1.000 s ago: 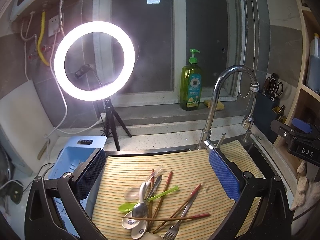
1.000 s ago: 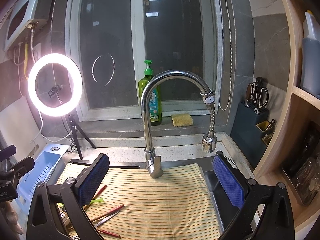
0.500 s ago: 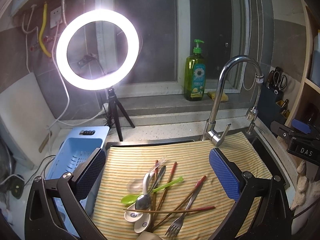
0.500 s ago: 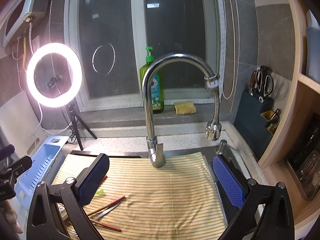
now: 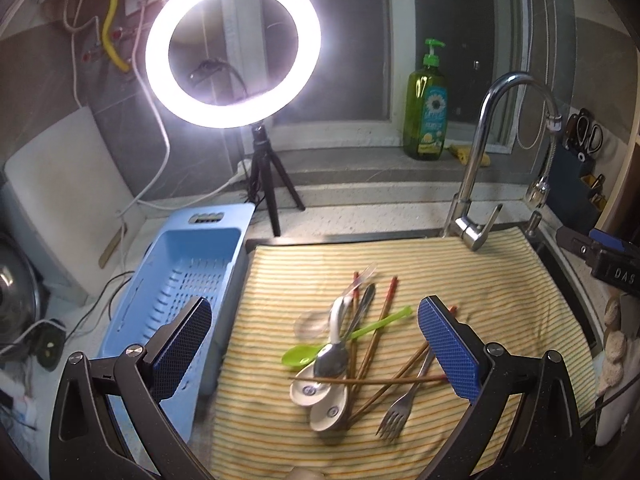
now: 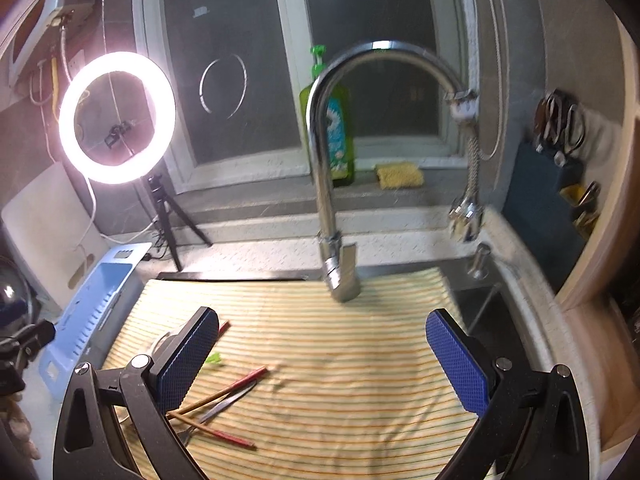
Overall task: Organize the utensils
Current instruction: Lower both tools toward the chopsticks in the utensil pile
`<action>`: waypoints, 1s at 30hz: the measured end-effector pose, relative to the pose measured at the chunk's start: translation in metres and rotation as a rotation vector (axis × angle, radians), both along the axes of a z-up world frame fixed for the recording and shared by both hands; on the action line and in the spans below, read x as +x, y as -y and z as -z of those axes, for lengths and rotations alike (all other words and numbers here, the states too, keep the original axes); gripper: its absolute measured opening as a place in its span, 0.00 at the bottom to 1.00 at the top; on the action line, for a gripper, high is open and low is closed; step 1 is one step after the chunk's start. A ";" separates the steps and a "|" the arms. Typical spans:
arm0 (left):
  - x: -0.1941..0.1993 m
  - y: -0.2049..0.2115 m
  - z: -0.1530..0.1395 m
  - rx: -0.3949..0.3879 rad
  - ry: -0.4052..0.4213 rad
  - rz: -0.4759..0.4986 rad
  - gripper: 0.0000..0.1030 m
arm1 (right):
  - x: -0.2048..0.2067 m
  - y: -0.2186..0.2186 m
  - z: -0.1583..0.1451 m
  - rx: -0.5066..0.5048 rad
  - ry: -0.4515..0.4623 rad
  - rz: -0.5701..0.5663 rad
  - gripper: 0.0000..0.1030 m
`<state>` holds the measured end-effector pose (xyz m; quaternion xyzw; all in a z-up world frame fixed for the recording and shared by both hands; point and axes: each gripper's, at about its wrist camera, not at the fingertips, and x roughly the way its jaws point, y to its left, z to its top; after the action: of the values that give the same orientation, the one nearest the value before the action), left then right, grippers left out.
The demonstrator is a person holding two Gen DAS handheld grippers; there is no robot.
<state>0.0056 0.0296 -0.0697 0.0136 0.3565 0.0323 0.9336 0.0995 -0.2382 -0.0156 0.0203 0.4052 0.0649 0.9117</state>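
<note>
A pile of utensils lies on a yellow striped cloth (image 5: 500, 300) over the sink: a green plastic spoon (image 5: 304, 354), a steel spoon (image 5: 332, 354), white ceramic spoons (image 5: 328, 412), a clear spoon (image 5: 310, 324), a fork (image 5: 396, 416) and several red-tipped chopsticks (image 5: 380, 316). A blue slotted basket (image 5: 180, 276) stands left of the cloth. My left gripper (image 5: 316, 350) is open and empty, above the pile. My right gripper (image 6: 322, 356) is open and empty over the cloth (image 6: 340, 360), right of the chopsticks (image 6: 228, 390).
A chrome faucet (image 6: 332, 184) rises at the back of the sink, its hose head (image 6: 464, 216) hanging right. A ring light on a tripod (image 5: 232, 48) stands behind the basket. A soap bottle (image 5: 426, 108), a sponge (image 6: 400, 174) and a scissor holder (image 6: 548, 168) stand at the back.
Both grippers have tilted downward and drawn nearer, so the cloth and the utensil pile sit higher and fuller in view. Both stay open and empty.
</note>
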 end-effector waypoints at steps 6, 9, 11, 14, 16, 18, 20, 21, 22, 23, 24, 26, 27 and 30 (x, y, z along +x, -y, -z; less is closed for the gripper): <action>-0.009 -0.014 0.019 -0.039 -0.071 -0.025 0.99 | 0.006 0.002 0.026 0.081 -0.104 -0.041 1.00; -0.016 -0.020 0.026 -0.043 -0.096 -0.039 0.99 | 0.008 0.002 0.035 0.112 -0.151 -0.057 1.00; -0.021 -0.025 0.029 -0.037 -0.107 -0.048 0.99 | 0.007 0.001 0.041 0.136 -0.180 -0.069 1.00; -0.028 -0.036 0.034 -0.027 -0.125 -0.062 0.99 | 0.005 -0.004 0.050 0.168 -0.224 -0.088 1.00; -0.031 -0.043 0.038 -0.020 -0.135 -0.072 0.99 | 0.004 -0.008 0.055 0.189 -0.251 -0.101 0.99; -0.032 -0.051 0.041 -0.016 -0.145 -0.079 0.99 | 0.002 -0.013 0.059 0.210 -0.281 -0.110 0.99; -0.032 -0.057 0.042 -0.015 -0.152 -0.078 0.99 | 0.000 -0.018 0.064 0.223 -0.302 -0.115 0.96; -0.031 -0.059 0.042 -0.015 -0.154 -0.075 0.99 | -0.001 -0.021 0.066 0.232 -0.315 -0.118 0.95; -0.030 -0.060 0.043 -0.015 -0.156 -0.070 0.99 | -0.002 -0.023 0.069 0.245 -0.329 -0.118 0.93; -0.028 -0.061 0.044 -0.013 -0.157 -0.061 0.99 | -0.002 -0.024 0.070 0.255 -0.340 -0.117 0.93; -0.026 -0.062 0.044 -0.009 -0.158 -0.051 0.98 | -0.003 -0.026 0.073 0.272 -0.358 -0.113 0.92; -0.022 -0.061 0.045 -0.005 -0.164 -0.025 0.95 | -0.005 -0.026 0.077 0.294 -0.381 -0.105 0.88; -0.020 -0.061 0.046 -0.002 -0.166 -0.013 0.94 | -0.005 -0.027 0.079 0.306 -0.393 -0.101 0.87; -0.014 -0.059 0.048 -0.004 -0.171 0.018 0.94 | -0.006 -0.026 0.082 0.328 -0.415 -0.089 0.84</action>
<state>-0.0088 0.0885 -0.1175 0.0179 0.4347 0.0218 0.9001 0.0930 -0.2122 -0.0979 0.1627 0.5680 0.1643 0.7899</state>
